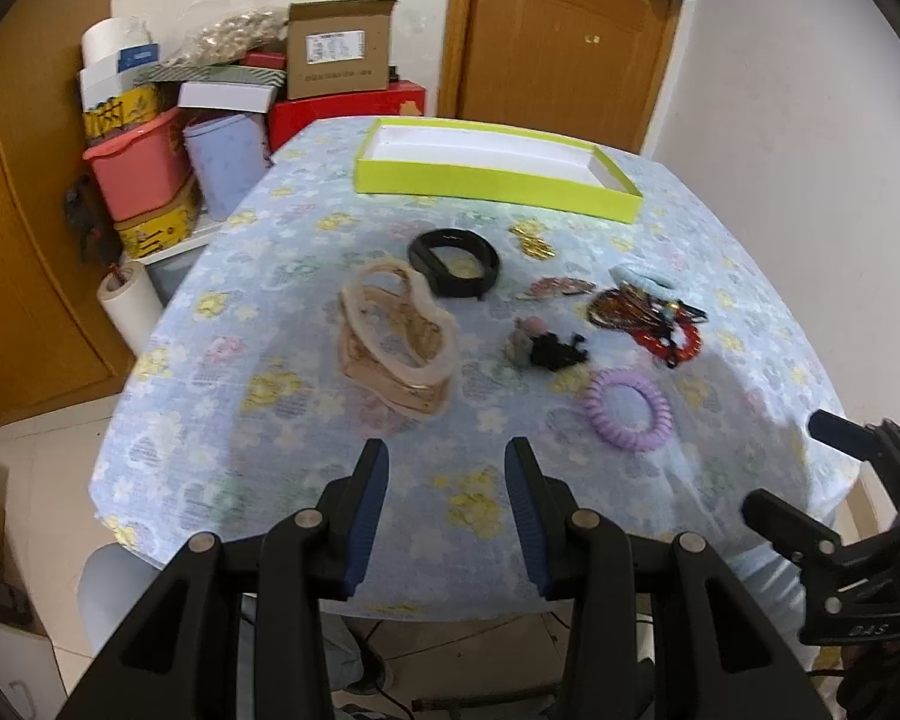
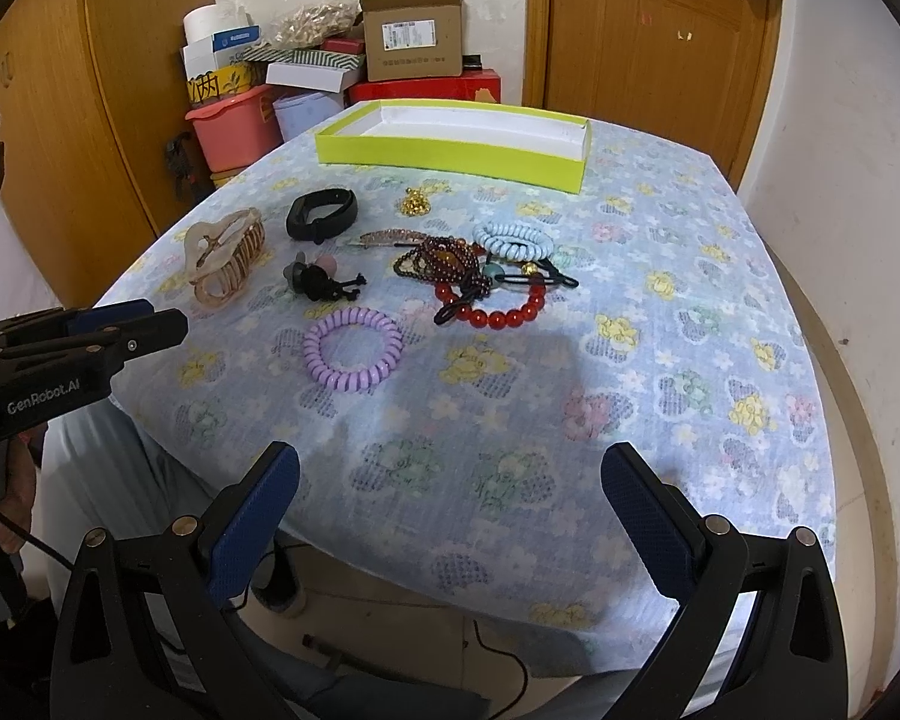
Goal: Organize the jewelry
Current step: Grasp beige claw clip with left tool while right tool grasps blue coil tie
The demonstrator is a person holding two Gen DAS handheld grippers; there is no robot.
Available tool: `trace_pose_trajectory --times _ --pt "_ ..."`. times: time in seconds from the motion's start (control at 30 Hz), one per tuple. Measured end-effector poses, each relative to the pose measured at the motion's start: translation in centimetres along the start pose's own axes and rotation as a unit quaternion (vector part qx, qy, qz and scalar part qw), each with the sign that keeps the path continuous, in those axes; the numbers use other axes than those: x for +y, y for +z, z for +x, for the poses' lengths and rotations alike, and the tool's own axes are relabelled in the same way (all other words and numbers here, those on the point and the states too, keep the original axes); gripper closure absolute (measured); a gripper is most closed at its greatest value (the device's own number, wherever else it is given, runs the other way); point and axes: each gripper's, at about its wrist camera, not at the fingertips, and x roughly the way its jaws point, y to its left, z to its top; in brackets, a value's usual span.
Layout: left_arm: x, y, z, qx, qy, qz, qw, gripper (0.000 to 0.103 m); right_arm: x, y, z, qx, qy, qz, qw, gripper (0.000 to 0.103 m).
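Both empty: left gripper jaws apart, right gripper spread wide. Purple coil tie sits just ahead-left of right gripper; pinch its near rim, then carry to yellow tray far ahead

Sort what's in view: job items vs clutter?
Job: yellow-green box, purple coil tie, red bead bracelet, blue coil tie, beige claw clip, black band.
Clutter: cardboard box, pink tub.
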Motion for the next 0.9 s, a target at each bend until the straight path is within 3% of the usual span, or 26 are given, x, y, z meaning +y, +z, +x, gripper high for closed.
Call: trace_pose_trajectory --times 0.27,0.6,0.9 --pt "1.5 1.6 0.7 -0.006 -0.010 -0.032 0.9994 0.061 -0.1 1.3 0.6 -0.007 -0.001 -0.007 1.000 0.002" --pt "1.2 4.3 3.5 0.006 -0.008 -0.051 0.9987 0.045 -1.0 3.1 2.1 -0.011 -0.007 -0.009 1.000 0.002" --pt "1.0 5.0 5.8 0.015 0.037 -0.028 0.9988 0.046 -2.5 4.3 3.7 -0.011 -0.011 0.003 1.000 0.002"
